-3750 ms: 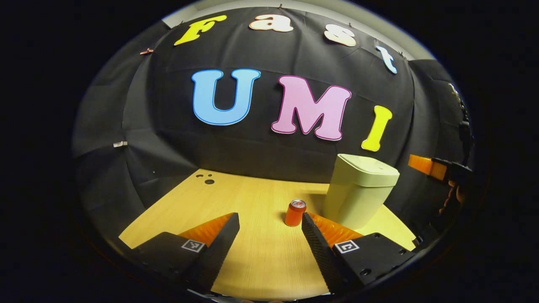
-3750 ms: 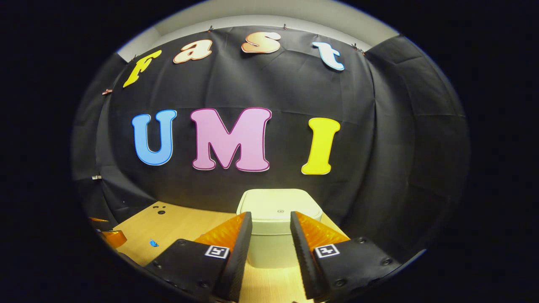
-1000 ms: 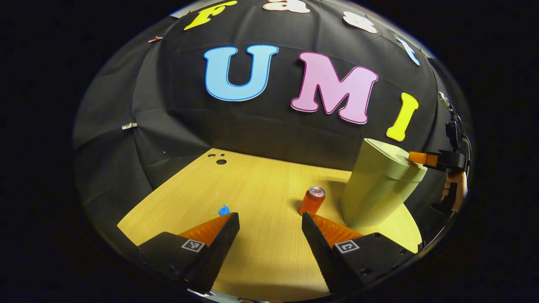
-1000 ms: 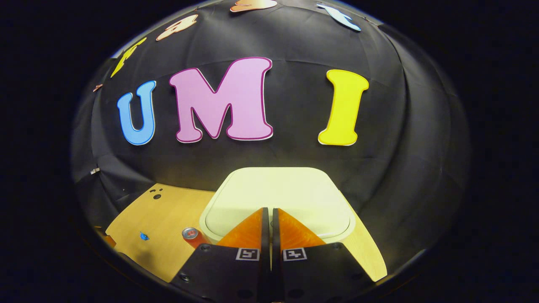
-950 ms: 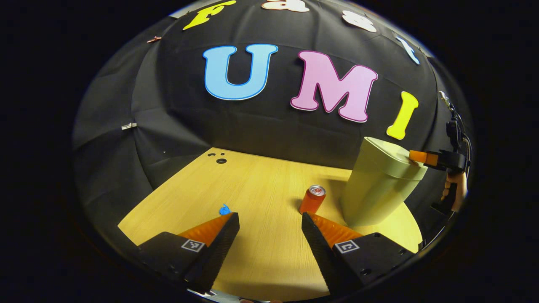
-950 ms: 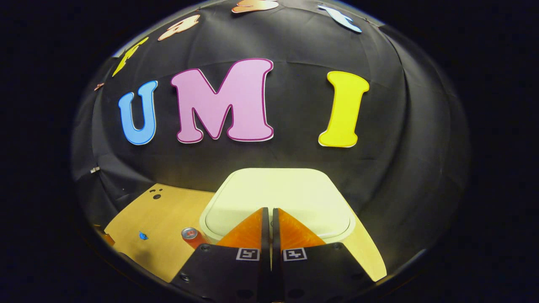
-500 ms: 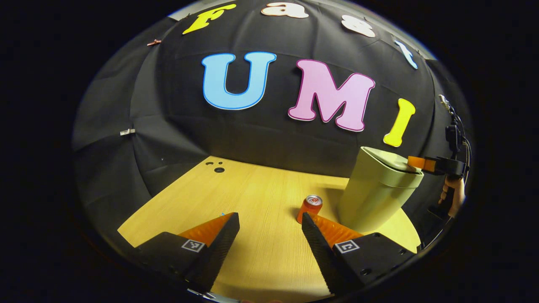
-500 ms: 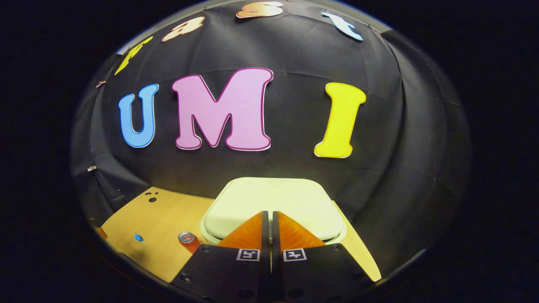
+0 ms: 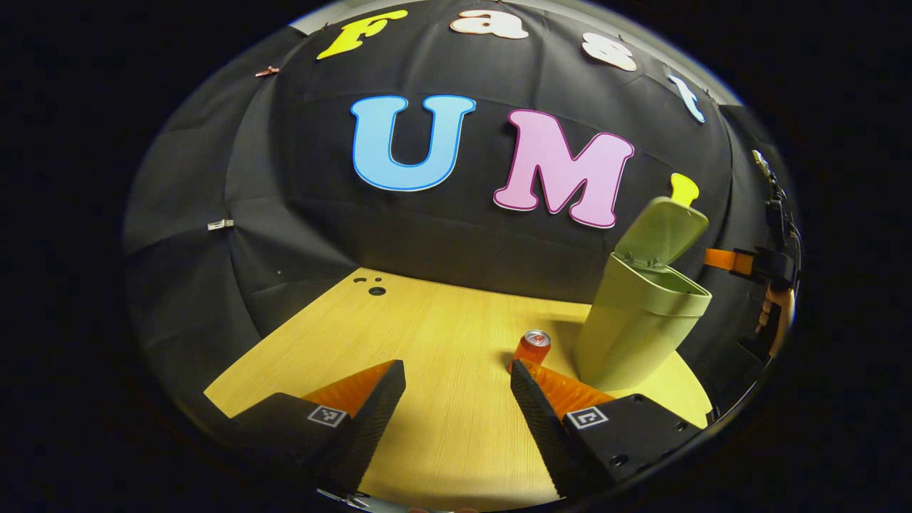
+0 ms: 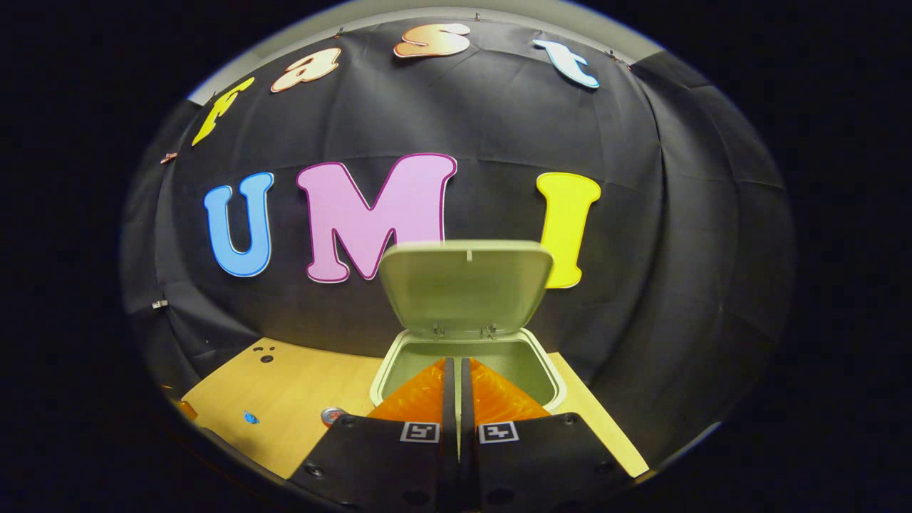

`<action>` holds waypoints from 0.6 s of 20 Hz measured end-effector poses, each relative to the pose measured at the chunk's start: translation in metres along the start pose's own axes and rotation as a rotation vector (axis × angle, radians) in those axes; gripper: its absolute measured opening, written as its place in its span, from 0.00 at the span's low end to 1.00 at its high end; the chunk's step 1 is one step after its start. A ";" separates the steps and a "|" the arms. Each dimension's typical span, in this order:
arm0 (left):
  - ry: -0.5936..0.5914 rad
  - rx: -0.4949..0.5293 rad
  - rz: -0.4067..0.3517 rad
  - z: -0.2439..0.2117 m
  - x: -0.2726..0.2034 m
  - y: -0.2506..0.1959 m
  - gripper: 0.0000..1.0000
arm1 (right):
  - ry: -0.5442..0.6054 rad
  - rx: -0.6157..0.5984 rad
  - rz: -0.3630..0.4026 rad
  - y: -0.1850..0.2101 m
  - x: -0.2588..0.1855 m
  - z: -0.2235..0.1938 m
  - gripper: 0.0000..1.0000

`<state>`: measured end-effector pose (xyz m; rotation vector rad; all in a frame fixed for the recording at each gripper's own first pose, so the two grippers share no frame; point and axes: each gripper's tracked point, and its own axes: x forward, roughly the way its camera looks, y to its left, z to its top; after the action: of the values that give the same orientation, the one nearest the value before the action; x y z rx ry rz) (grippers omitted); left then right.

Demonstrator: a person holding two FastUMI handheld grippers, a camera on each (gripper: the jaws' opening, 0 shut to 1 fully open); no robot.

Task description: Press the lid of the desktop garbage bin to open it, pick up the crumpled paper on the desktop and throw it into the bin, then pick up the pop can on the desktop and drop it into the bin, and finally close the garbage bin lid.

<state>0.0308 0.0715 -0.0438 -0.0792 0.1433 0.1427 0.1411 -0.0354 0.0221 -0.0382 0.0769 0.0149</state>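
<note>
Right gripper [image 10: 456,367]: pinching closed on nothing, hovering at the bin [image 10: 467,360] mouth; lid [image 10: 464,285] standing up.
Left gripper [image 9: 456,374]: gaping wide, empty, sitting nearer the paper.
Crumpled paper [image 10: 249,417]: lying far left in the right gripper view.
Pop can [image 9: 531,347]: standing upright beside the bin.
</note>
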 end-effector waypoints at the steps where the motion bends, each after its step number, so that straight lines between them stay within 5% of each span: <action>1: 0.003 0.001 0.003 -0.002 0.000 0.004 0.96 | 0.006 -0.002 -0.001 0.000 -0.002 -0.003 0.05; 12: 0.023 0.013 0.021 -0.016 0.030 0.046 0.96 | 0.058 0.012 0.003 0.015 -0.015 -0.025 0.09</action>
<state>0.0510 0.1200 -0.0670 -0.0669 0.1680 0.1622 0.1238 -0.0214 -0.0019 -0.0264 0.1355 0.0161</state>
